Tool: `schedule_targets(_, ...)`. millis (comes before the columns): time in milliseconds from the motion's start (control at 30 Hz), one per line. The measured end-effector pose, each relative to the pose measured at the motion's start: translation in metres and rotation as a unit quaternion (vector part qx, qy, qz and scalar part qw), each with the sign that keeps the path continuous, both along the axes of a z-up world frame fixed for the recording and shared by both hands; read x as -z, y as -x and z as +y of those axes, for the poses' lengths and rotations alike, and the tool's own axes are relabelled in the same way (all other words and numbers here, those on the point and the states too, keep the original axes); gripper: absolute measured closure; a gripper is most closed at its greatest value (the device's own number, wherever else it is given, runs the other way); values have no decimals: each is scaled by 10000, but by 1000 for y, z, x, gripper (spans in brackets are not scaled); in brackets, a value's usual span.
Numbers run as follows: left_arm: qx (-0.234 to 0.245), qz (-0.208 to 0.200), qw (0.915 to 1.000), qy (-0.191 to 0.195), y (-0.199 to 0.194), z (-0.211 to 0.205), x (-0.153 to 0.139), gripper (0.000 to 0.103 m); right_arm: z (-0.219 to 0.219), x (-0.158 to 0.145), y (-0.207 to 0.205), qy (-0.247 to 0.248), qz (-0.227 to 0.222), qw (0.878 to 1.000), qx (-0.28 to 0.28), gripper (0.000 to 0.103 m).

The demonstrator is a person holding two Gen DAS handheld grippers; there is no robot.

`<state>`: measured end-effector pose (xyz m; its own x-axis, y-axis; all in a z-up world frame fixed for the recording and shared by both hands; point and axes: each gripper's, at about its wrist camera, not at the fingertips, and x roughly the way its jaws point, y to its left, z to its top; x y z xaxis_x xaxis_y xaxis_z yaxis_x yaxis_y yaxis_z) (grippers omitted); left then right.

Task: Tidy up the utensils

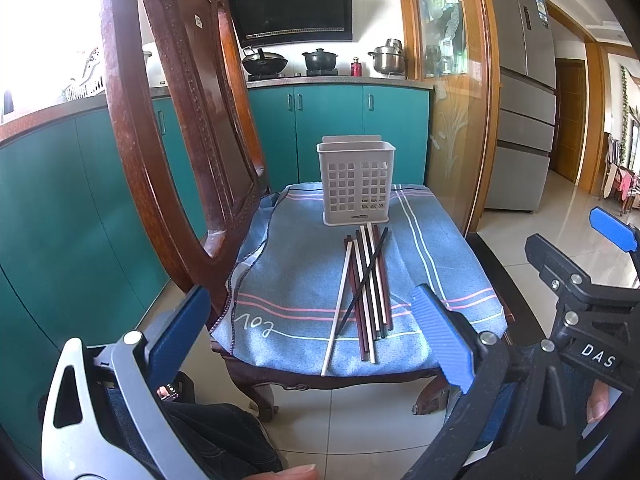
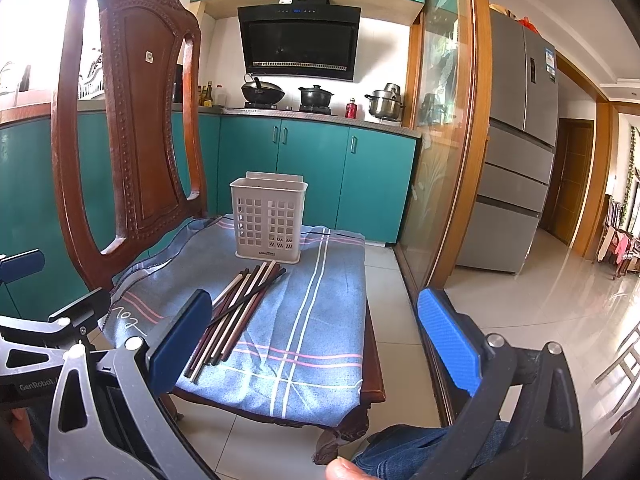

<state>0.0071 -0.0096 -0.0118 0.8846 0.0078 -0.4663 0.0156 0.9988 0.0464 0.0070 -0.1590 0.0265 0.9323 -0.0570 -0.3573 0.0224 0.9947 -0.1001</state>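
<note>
blue pads of the left hand-held gripper (image 1: 312, 336) stand wide apart, holding and touching nothing. chopsticks (image 1: 366, 284) lie bundled on the blue cloth (image 1: 288, 264) over the chair seat, just before the white slotted holder (image 1: 355, 182). right hand-held gripper (image 2: 316, 340) likewise gapes wide, empty.

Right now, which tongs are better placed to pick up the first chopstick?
Probably the left tongs: open, facing the chopsticks almost head-on, ends lying between the fingers. The right tongs, also open, see the bundle off to their left, partly behind one finger.
</note>
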Motion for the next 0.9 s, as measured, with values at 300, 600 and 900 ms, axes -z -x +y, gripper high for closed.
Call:
schedule_targets(300, -1, 24, 10000, -6, -1, 0, -1, 3, 0, -1, 0, -6, 7, 10000, 4, 3)
schedule_targets(600, -1, 57, 10000, -22, -2, -1, -1, 3, -2, -1, 0, -10, 29, 10000, 6, 3)
schedule_targets(900, -10, 82, 10000, -20, -4, 1, 0, 3, -2, 1, -1, -11, 36, 10000, 13, 3)
